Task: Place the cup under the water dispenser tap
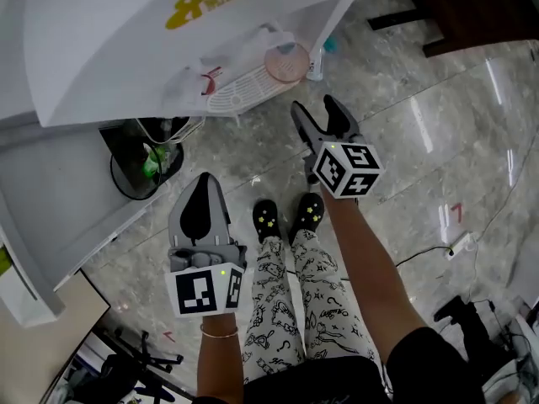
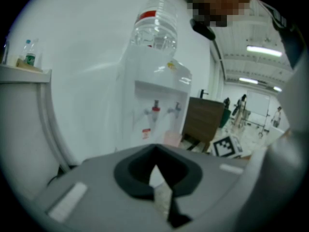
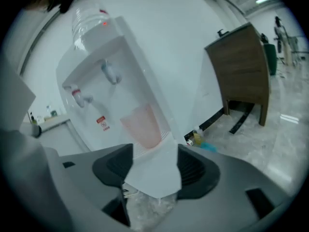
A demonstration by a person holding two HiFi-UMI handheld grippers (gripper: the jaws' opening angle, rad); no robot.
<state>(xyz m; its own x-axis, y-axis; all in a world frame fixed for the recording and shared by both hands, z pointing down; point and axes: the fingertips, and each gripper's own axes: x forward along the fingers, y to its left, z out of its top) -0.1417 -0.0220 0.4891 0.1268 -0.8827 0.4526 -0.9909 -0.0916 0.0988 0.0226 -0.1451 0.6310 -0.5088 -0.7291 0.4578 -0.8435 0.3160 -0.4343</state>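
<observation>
The pink cup (image 1: 286,61) stands upright on the drip tray (image 1: 240,87) of the white water dispenser (image 1: 126,49). In the right gripper view the cup (image 3: 141,125) sits below the taps (image 3: 110,72), more under the grey one than the red one. My right gripper (image 1: 318,112) is open and hangs a little short of the cup, with nothing between its fingers (image 3: 193,170). My left gripper (image 1: 205,183) is lower and to the left, shut and holding nothing. The left gripper view shows the dispenser (image 2: 154,95) and the cup (image 2: 172,139) farther off.
A black bin (image 1: 143,162) with a green bottle in it stands on the floor left of the dispenser. A small bottle (image 3: 195,139) lies at the dispenser's foot. A brown wooden cabinet (image 3: 246,66) is to the right. A power strip (image 1: 459,244) lies on the grey floor.
</observation>
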